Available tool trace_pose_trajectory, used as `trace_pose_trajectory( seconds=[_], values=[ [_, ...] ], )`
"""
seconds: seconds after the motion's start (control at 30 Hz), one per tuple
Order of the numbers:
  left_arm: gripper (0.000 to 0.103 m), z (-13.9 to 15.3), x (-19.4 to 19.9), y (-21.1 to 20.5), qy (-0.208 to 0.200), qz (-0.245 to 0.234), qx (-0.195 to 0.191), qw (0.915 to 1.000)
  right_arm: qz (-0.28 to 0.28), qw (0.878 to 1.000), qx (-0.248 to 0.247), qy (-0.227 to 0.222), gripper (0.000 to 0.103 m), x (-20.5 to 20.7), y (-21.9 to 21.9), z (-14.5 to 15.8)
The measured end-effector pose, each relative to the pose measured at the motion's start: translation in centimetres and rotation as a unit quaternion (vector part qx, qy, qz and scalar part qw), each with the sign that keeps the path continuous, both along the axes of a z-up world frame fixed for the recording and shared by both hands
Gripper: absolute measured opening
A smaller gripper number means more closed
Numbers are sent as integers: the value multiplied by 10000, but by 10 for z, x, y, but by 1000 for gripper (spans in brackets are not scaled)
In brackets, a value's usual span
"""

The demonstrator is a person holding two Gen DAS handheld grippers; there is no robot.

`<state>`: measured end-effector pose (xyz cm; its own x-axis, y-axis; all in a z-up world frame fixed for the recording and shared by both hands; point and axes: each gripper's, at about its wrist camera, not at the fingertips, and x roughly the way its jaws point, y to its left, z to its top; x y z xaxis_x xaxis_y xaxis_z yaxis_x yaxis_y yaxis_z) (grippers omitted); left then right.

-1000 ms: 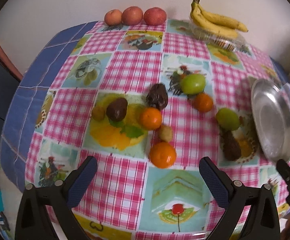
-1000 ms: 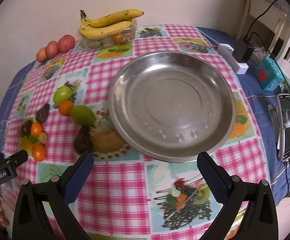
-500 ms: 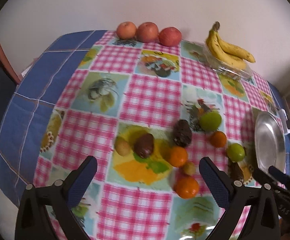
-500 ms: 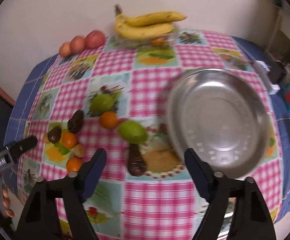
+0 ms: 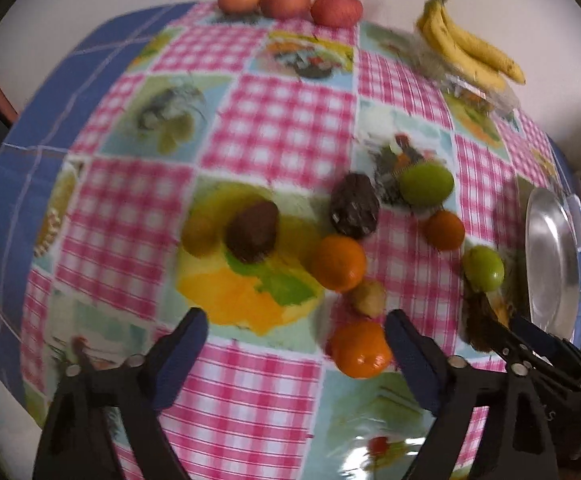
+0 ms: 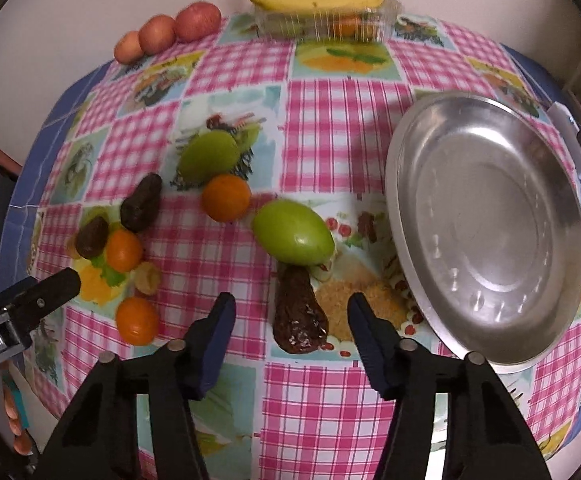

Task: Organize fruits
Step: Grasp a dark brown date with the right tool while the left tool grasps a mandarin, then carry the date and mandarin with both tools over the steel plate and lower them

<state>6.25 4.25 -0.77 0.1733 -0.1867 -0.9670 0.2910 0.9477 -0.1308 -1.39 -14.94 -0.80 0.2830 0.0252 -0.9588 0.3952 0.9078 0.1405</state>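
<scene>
Loose fruit lies on a pink checked tablecloth. My right gripper (image 6: 290, 312) is open, its fingers either side of a dark brown avocado (image 6: 299, 314), not touching it. A green mango (image 6: 293, 237), an orange (image 6: 226, 197) and a second green fruit (image 6: 209, 156) lie beyond. An empty steel plate (image 6: 486, 232) sits to the right. My left gripper (image 5: 296, 330) is open above the cloth, an orange (image 5: 359, 349) just inside its right finger. Another orange (image 5: 338, 263), a brown avocado (image 5: 252, 232) and a dark fruit (image 5: 354, 205) lie ahead.
Three red apples (image 5: 288, 0) and bananas (image 5: 470, 50) on a clear plastic box (image 6: 322, 22) stand along the far wall. Small yellowish fruits (image 5: 368, 298) lie among the oranges. A white charger (image 6: 570, 136) and gadgets lie right of the plate. The left gripper shows in the right wrist view (image 6: 30, 300).
Both grippers have dropped closer to the table. The right one moved left from the plate to the dark avocado and narrowed its jaws. The left one closed in on the near orange.
</scene>
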Motion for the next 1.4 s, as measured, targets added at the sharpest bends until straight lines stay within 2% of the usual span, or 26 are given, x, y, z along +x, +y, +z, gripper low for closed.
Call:
trace_pose_trajectory(
  seconds=[0.1,0.23,0.4,0.53,0.63,0.73,0.8,1.03,1.23,1.4],
  values=[
    [81,-10,-5,-8,154,-69,-48,9998,16,9999,55,93,50,-1,-2,-8],
    [73,-16,-11,-16,230,-165,-30,9996,-2,9998,104,141,47,-3,-4,-13],
    [68,-17,-14,-23,273,-211,-69,9994,-12,9995,252,186,36,-4,-5,-19],
    [68,-21,-17,-31,350,-185,-106,9992,-35,9994,313,154,36,-4,-6,-18],
    [63,-23,-21,-36,401,-191,-182,9988,-63,9993,359,127,35,-5,-7,-18],
    [53,-24,-21,-41,524,-218,-285,9980,-70,9993,360,94,35,-10,-9,-16],
    [41,-24,-25,-44,573,-215,-376,9974,-105,9992,393,60,35,-12,-11,-15],
    [39,-13,-28,-47,456,-163,-266,9985,-160,9986,491,-72,35,-17,-15,-9],
    [39,16,-14,-35,134,104,-371,9992,-245,9974,579,-354,35,-23,-20,6],
    [39,40,1,-41,11,77,-497,9987,-539,9954,429,-669,35,-25,-39,30]
  ],
)
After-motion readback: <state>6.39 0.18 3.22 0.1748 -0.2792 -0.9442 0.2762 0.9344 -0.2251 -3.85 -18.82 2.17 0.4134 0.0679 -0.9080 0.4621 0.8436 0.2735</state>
